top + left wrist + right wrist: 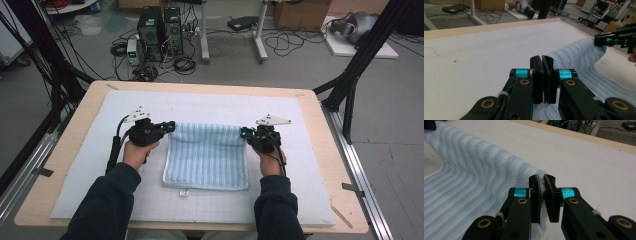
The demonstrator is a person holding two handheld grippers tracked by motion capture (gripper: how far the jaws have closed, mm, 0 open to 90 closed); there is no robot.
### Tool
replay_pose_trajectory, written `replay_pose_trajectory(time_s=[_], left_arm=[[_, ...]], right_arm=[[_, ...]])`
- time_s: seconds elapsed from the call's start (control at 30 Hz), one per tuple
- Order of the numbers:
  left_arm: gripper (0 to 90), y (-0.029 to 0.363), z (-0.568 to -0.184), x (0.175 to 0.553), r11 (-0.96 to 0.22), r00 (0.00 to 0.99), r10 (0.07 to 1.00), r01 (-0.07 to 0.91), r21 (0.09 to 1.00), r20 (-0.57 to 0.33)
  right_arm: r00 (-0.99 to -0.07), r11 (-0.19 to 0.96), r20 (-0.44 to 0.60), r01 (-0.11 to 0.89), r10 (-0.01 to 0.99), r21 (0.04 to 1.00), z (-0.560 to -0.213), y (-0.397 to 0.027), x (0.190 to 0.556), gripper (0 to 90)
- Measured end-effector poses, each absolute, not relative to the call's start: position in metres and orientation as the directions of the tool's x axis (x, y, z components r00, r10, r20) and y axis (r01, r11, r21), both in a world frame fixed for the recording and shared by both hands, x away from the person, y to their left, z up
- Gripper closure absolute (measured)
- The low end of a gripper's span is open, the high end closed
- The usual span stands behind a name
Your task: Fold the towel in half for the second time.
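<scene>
White mat point(310, 165) lies bare around the gripper-held towel point(207, 157).

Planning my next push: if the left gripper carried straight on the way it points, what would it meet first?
Most likely the right gripper, which faces it across the lifted edge of the blue towel that the left gripper itself clamps; depth is hard to judge.

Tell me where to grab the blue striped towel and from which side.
Take the towel by its two far corners, each from its own outer side. That edge is raised off the mat and free; the left gripper and right gripper already pinch it there.
</scene>
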State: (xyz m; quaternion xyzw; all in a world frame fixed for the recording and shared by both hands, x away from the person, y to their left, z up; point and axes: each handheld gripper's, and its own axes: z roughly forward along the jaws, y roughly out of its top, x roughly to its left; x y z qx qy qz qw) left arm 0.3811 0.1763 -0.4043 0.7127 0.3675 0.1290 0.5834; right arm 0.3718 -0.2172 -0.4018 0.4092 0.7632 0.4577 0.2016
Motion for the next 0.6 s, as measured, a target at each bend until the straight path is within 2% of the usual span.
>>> replay_pose_trajectory(time_s=[0.13, 0.6], left_arm=[[86.9, 0.177, -0.404, 0.370, -0.088, 0.718, 0.657, 0.376, 0.922, -0.230], [86.8, 0.184, -0.416, 0.322, -0.110, 0.766, 0.610, 0.338, 0.935, -0.205]], right_arm=[[-0.593, 0.246, 0.062, 0.425, 0.803, 0.871, -0.402, -0.219, 0.358, 84.1], [-0.633, 0.253, 0.044, 0.371, 0.773, 0.894, -0.405, -0.220, 0.308, 83.4]])
